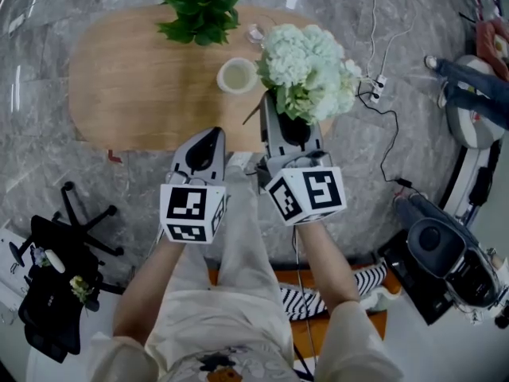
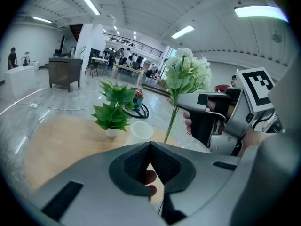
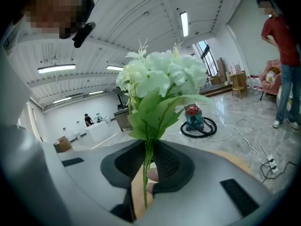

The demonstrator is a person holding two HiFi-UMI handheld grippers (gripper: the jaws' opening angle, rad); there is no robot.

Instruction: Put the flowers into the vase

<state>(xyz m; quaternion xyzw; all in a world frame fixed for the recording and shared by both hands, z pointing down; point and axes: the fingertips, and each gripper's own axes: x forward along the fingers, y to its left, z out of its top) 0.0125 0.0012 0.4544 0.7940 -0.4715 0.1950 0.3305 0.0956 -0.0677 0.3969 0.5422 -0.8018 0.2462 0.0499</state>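
A bunch of white flowers (image 1: pixel 312 68) with green leaves stands upright in my right gripper (image 1: pixel 285 110), above the right end of the oval wooden table (image 1: pixel 127 86). In the right gripper view the jaws (image 3: pixel 149 147) are shut on the green stems below the flowers (image 3: pixel 160 79). The white vase (image 1: pixel 237 76) stands on the table just left of the bunch, open end up. My left gripper (image 1: pixel 209 134) hovers at the table's near edge, shut and empty. Its tips (image 2: pixel 150 145) meet in the left gripper view, where the vase (image 2: pixel 141 131) and flowers (image 2: pixel 188 72) show ahead.
A green potted plant (image 1: pixel 199 6) stands at the table's far edge behind the vase. A power strip with cables (image 1: pixel 378 86) lies on the floor at the right, near a vacuum cleaner (image 1: pixel 445 253) and a person's legs (image 1: pixel 469 86). An office chair (image 1: pixel 56 277) is at lower left.
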